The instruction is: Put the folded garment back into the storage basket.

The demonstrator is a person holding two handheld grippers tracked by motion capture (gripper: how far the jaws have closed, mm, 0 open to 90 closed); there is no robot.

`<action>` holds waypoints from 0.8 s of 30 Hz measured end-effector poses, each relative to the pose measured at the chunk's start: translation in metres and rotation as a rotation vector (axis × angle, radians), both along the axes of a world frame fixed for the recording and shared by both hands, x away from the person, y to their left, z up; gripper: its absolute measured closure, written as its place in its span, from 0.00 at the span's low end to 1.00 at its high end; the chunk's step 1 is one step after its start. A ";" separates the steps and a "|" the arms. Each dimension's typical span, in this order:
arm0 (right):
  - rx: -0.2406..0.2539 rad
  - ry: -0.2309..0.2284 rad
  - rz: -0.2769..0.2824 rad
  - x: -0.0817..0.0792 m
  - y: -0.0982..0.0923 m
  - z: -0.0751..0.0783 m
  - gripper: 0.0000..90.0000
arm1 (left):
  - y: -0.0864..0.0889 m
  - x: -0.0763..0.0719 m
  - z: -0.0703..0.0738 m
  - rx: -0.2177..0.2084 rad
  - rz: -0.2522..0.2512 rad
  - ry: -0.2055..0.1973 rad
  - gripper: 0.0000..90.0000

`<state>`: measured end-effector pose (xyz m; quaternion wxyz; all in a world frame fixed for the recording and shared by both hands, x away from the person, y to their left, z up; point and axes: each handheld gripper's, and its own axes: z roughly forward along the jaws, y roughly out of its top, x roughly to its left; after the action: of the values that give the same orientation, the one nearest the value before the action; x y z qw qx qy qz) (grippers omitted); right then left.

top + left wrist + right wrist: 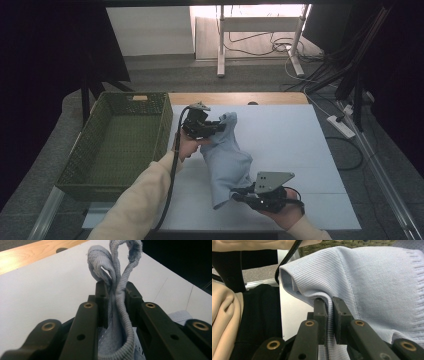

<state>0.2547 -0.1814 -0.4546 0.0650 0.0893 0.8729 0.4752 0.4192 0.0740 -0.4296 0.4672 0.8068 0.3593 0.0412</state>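
A green basket [112, 145] stands left of the cloth [227, 160]. The left gripper [216, 127], its sleeve reaching forward, pinches the cloth's far ribbed end. The cloth sags across the white mat [285, 145]. The right gripper [239, 196] clamps its near corner, pointing left.

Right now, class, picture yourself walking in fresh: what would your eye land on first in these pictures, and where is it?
First, the pale blue knitted garment held up over the middle of the white table, stretched between two tools. The left tool pinches its far ribbed edge and the right tool clamps its near edge. Next, the green woven basket at the table's left.
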 end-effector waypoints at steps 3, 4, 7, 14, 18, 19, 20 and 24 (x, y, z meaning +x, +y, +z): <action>-0.003 -0.004 0.003 0.000 0.001 0.002 0.91 | 0.002 0.000 0.002 -0.002 0.002 -0.001 0.85; 0.003 -0.006 0.004 0.001 0.001 0.002 0.91 | 0.002 0.000 0.003 -0.003 0.004 -0.001 0.85; 0.006 -0.007 0.008 0.001 0.004 0.004 0.91 | 0.005 -0.001 0.007 -0.007 0.010 -0.004 0.85; 0.013 -0.020 0.020 0.000 0.010 0.008 0.91 | 0.013 -0.003 0.018 -0.009 0.019 -0.019 0.85; 0.016 -0.026 0.027 0.001 0.013 0.011 0.91 | 0.017 -0.003 0.022 -0.012 0.025 -0.026 0.85; 0.011 -0.029 0.032 0.001 0.014 0.012 0.91 | 0.018 -0.003 0.023 -0.014 0.027 -0.028 0.85; 0.016 -0.030 0.033 0.001 0.016 0.012 0.91 | 0.021 -0.004 0.026 -0.015 0.031 -0.031 0.85; 0.012 -0.038 0.047 0.002 0.022 0.014 0.91 | 0.028 -0.004 0.031 -0.019 0.039 -0.036 0.85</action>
<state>0.2570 -0.1596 -0.4405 0.0700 0.0601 0.8705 0.4834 0.4155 0.1019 -0.3988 0.4805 0.7942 0.3669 0.0614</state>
